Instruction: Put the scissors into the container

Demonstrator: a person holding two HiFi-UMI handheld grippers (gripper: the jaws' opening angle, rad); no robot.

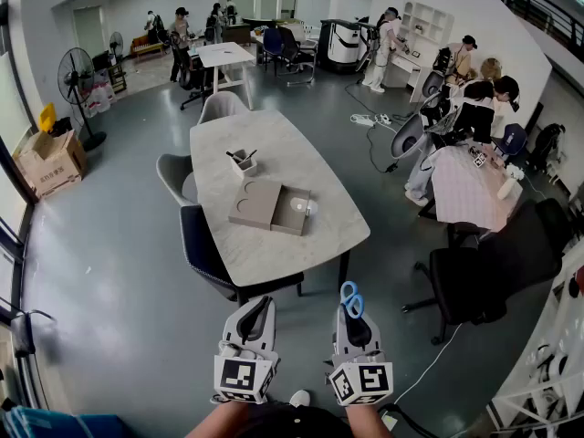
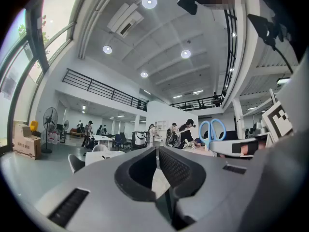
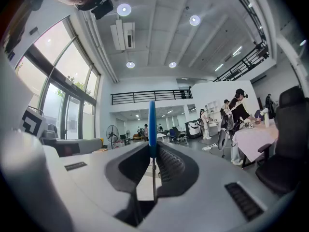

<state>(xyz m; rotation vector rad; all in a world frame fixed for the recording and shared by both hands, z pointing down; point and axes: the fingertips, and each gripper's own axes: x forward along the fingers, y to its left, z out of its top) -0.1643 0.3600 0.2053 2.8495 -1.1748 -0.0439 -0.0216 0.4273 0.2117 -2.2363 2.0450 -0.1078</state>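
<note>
Scissors with blue handles are clamped in my right gripper, the handle loops sticking out ahead of the jaws. In the right gripper view the scissors stand edge-on between the pads. From the left gripper view the blue handles show off to the right. My left gripper is shut with nothing in it, level with the right one. Both are held low over the floor, short of the table's near end. The small open container stands far off on the marble table, with dark items in it.
A flat grey box with round recesses lies mid-table. A dark blue chair and grey chairs stand on the table's left side, a black office chair to the right. People work at desks at the far right and back. A white cable runs over the floor.
</note>
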